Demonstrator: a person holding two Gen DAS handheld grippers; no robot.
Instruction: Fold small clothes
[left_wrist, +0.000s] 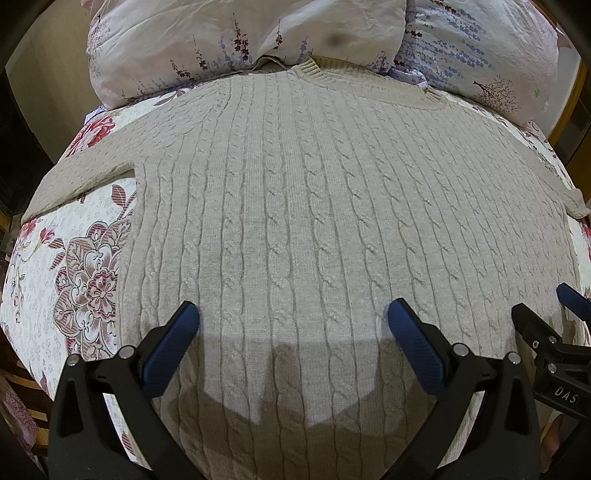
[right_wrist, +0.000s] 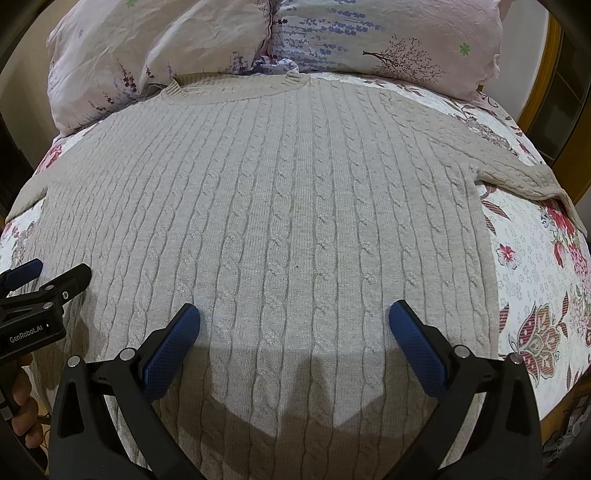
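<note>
A beige cable-knit sweater (left_wrist: 314, 206) lies flat on the bed, collar (left_wrist: 310, 68) at the far end by the pillows, sleeves spread to both sides. It also fills the right wrist view (right_wrist: 280, 206). My left gripper (left_wrist: 293, 321) is open and empty, hovering over the sweater's lower left part. My right gripper (right_wrist: 294, 321) is open and empty over the lower right part. The right gripper shows at the right edge of the left wrist view (left_wrist: 546, 306); the left gripper shows at the left edge of the right wrist view (right_wrist: 48, 273).
A floral quilt (left_wrist: 74, 266) covers the bed (right_wrist: 535, 280). Two floral pillows (left_wrist: 229, 40) (right_wrist: 388, 37) lie at the head, touching the collar. The left sleeve (left_wrist: 85, 173) and right sleeve (right_wrist: 528, 177) reach the bed's edges. A wooden frame (right_wrist: 543, 85) stands at the right.
</note>
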